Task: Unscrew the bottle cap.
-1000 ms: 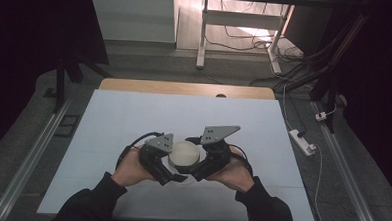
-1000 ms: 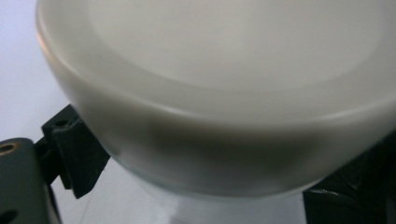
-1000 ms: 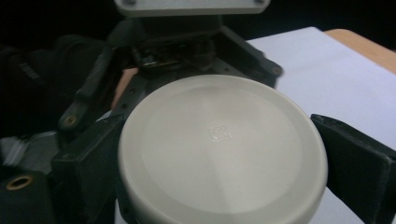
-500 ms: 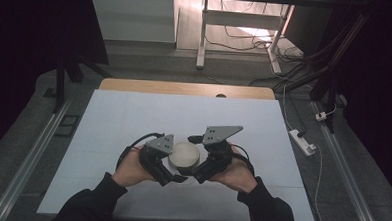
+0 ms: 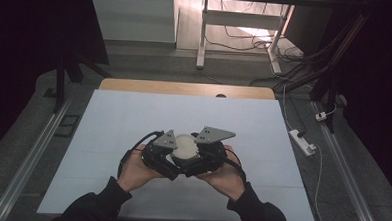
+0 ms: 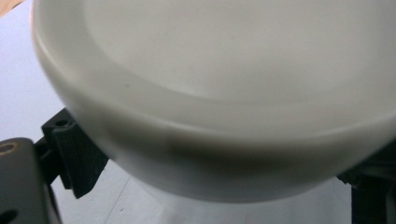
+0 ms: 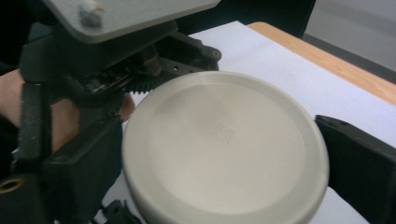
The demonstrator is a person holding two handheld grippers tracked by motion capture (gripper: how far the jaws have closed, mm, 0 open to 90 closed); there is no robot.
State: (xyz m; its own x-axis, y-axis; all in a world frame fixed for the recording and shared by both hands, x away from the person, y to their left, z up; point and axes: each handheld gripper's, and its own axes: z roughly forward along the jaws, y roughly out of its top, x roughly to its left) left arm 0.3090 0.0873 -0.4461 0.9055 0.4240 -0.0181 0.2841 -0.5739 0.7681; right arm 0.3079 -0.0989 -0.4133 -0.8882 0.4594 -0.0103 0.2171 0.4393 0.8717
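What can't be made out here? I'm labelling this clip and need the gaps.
- Round cream-white lid-like disc: its underside, and whatever it sits on, hidden in the right gripper view by the disc itself.
- Disc's far rim: cut off by the left gripper view's frame edges.
- Left gripper and right gripper fingertips: hidden in the high view by grey plates.

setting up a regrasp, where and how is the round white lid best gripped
Grip the round white plastic lid by its rounded outer rim, coming in level from opposite sides so the fingers bracket its full width. Its top is smooth, shallow and dished, offering no knob; only the thick curved edge gives purchase. The right gripper already brackets it this way.
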